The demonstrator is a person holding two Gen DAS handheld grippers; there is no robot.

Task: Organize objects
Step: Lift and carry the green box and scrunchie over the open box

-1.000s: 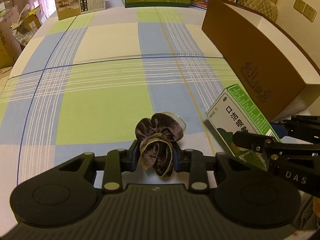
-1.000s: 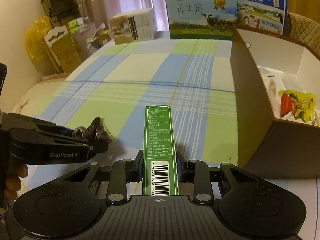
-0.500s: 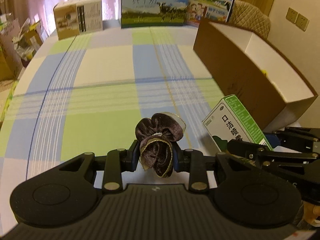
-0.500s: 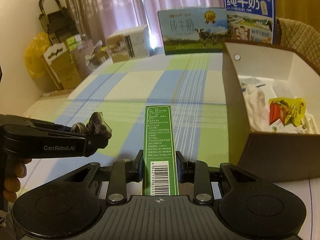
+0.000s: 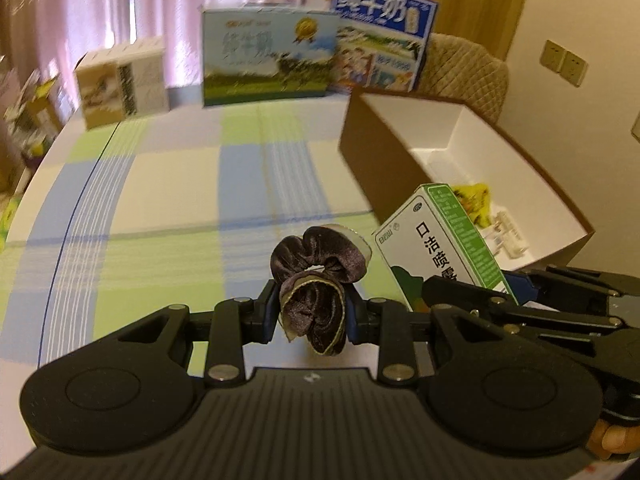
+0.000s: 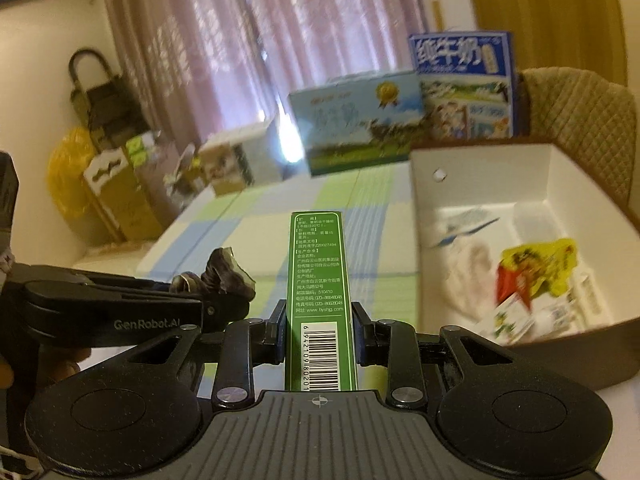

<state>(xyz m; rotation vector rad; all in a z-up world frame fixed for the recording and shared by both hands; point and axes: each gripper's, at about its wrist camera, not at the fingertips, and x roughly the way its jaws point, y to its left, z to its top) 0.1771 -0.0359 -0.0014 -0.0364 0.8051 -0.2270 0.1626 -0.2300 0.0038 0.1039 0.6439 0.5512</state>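
Observation:
My left gripper (image 5: 310, 314) is shut on a dark purple velvet scrunchie (image 5: 316, 276), held above the checked tablecloth (image 5: 160, 208). My right gripper (image 6: 319, 330) is shut on a green and white medicine box (image 6: 318, 280), which stands upright between the pads. In the left wrist view that box (image 5: 444, 240) shows at the right, beside the scrunchie. In the right wrist view the left gripper (image 6: 224, 300) with the scrunchie (image 6: 222, 276) is at the left. An open brown cardboard box with a white inside (image 5: 516, 160) (image 6: 480, 184) lies to the right, holding packets and cloth.
Milk cartons (image 5: 268, 56) (image 6: 464, 84) and a smaller beige box (image 5: 120, 80) stand along the table's far edge. A quilted chair back (image 5: 468, 64) rises behind the cardboard box. Bags and boxes (image 6: 104, 184) clutter the floor at the left. A person's fingers (image 5: 612, 440) show at the lower right.
Both grippers have risen with their loads, so the views look down into the open cardboard box and its contents. The grips are unchanged.

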